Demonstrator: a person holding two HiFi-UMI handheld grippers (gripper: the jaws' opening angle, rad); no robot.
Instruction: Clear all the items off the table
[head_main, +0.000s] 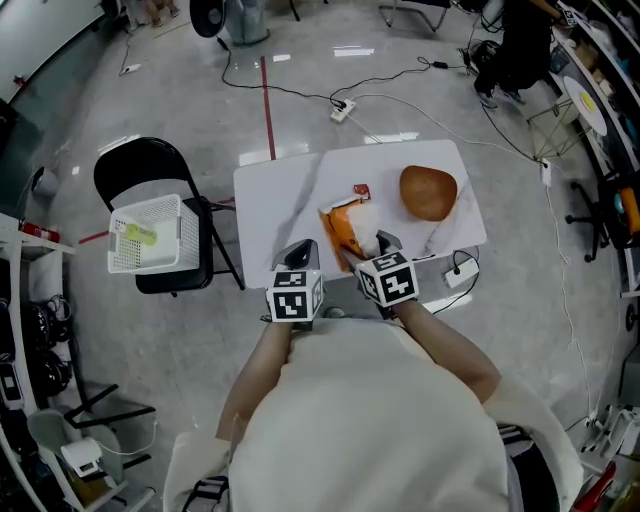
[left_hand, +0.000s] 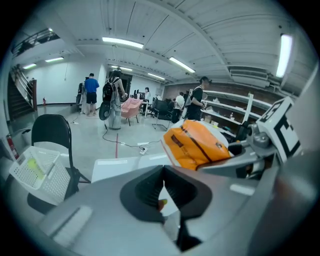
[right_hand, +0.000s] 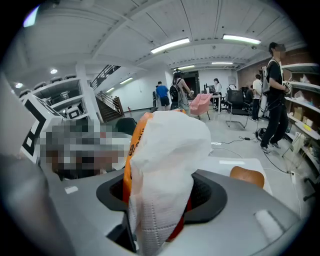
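Note:
My right gripper (head_main: 377, 243) is shut on an orange packet (head_main: 343, 232) wrapped in white tissue (head_main: 366, 222), held over the near edge of the white table (head_main: 275, 200). In the right gripper view the tissue (right_hand: 165, 160) and the packet's orange edge (right_hand: 134, 145) fill the jaws. The left gripper view shows the same packet (left_hand: 197, 145) to the right. My left gripper (head_main: 300, 252) hangs beside it, jaws shut (left_hand: 162, 192); a tiny reddish bit shows at their tips, and I cannot tell whether it is held. A brown round loaf (head_main: 428, 192) and a small red wrapper (head_main: 361, 190) lie on the table.
A black folding chair (head_main: 150, 170) stands left of the table with a white mesh basket (head_main: 150, 235) on its seat, holding a yellow-green item (head_main: 140, 235). A power strip (head_main: 460, 275) and cables lie on the floor by the table's right side. People stand far off.

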